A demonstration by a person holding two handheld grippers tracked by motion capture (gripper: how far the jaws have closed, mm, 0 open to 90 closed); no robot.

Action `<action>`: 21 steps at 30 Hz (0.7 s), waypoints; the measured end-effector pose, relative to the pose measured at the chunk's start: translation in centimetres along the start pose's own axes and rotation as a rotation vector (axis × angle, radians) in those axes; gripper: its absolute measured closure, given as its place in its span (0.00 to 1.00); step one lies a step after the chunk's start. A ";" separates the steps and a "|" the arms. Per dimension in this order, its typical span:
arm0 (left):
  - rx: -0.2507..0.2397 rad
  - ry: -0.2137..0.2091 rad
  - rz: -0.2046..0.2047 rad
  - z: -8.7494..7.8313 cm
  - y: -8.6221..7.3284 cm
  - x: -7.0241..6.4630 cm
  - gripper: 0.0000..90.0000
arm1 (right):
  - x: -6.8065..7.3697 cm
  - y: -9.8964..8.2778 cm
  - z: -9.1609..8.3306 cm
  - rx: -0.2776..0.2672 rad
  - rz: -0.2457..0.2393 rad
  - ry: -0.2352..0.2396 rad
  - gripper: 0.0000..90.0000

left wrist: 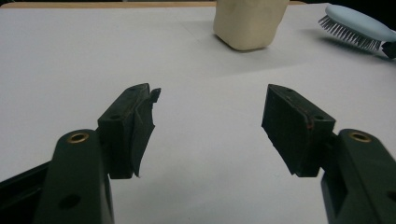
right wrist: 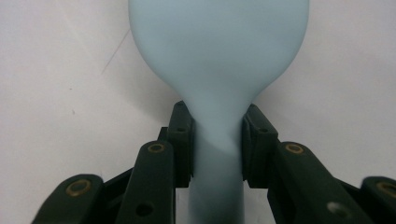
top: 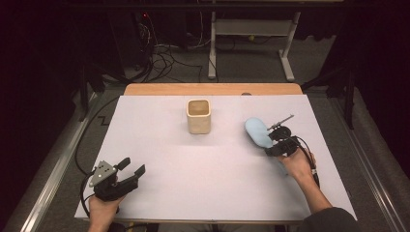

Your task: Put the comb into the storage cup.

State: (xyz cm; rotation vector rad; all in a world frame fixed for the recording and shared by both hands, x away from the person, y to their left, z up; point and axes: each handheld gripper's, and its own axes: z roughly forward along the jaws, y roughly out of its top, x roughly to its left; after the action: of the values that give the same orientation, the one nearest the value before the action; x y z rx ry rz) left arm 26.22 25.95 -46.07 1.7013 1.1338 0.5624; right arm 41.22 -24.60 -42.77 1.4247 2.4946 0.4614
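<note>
1. No readable writing on the light blue hairbrush or the cream cup.
2. Right gripper clamps the brush's neck between both pads, to the right of the cup.
3. Left gripper stands wide open, holding nothing, well short of the cup.

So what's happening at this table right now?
A person works at a white-covered table with tongs in each hand. The right tongs are closed on the handle of a light blue hairbrush, whose bristles face down, at the table's right side. The left tongs stand open with nothing between them, at the near left corner. A cream square cup stands upright in the middle, apart from both.
</note>
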 end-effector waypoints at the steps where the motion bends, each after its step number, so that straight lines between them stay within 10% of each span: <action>1: 0.000 0.002 0.003 0.0 0.0 0.0 0.38 | 0.1 -0.1 -0.2 -0.006 0.003 0.001 0.79; 21: -0.003 -0.012 0.021 0.1 0.0 -0.4 0.37 | 1.7 -1.6 -3.2 -0.096 -0.057 0.044 0.78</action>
State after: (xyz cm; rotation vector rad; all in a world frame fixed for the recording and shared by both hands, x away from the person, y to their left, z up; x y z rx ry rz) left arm 26.15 25.55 -46.02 1.7135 1.1066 0.5660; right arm 38.00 -24.41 -40.48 1.3175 2.5033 0.5987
